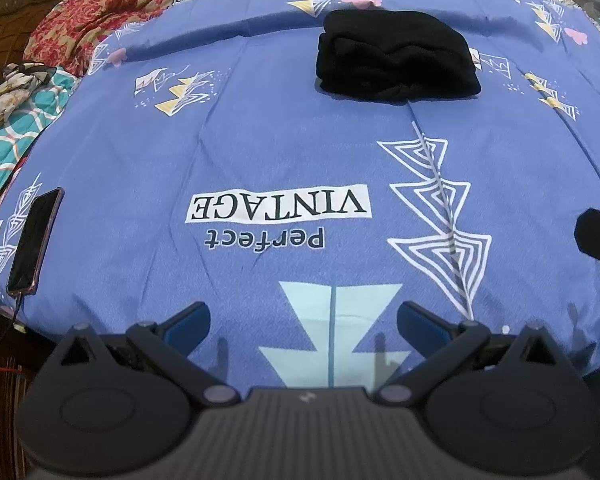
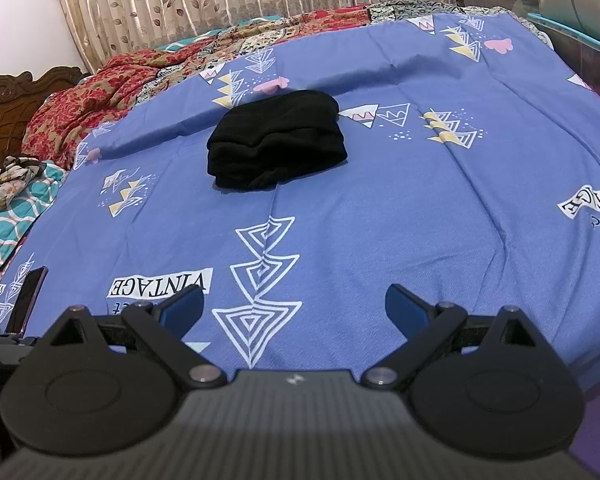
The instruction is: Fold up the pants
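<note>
I find the pants (image 1: 398, 58) lying folded in a soft, light, limp bundle mid-bed (image 1: 260, 152), well apart from my left claw (image 1: 304, 320) and right claw (image 2: 294, 304), both wide open and empty; best pinched at a layered edge.

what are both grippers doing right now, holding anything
Left gripper: open, holding nothing, well short of the folded black pants.
Right gripper: open, holding nothing.

bed, blue patterned sheet (image 1: 260, 152); on it folded black pants (image 1: 396, 60), phone (image 1: 34, 240) at edge
</note>
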Demonstrator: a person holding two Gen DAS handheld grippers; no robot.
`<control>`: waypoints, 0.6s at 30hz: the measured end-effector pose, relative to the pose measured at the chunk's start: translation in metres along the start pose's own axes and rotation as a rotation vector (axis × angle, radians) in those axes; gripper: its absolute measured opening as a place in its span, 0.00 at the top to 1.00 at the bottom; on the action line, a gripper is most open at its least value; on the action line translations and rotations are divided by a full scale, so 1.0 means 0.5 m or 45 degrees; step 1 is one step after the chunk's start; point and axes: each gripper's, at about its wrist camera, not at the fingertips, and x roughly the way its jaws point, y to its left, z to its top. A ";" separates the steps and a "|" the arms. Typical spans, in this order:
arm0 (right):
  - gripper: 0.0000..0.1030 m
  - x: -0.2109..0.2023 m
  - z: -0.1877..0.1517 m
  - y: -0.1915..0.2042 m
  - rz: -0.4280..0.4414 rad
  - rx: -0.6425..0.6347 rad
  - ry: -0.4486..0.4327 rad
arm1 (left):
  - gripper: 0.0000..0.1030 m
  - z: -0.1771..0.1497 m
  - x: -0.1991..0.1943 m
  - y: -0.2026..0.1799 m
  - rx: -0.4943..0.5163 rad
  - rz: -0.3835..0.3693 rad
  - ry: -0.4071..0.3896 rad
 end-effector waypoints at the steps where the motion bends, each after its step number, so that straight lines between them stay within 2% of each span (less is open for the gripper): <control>1: 0.04 0.000 0.001 -0.001 0.000 0.001 0.001 | 0.00 -0.001 0.000 0.000 0.001 0.000 0.000; 18: 0.04 0.000 0.001 0.000 -0.001 0.000 -0.001 | 0.00 -0.003 0.002 -0.001 0.003 -0.004 0.008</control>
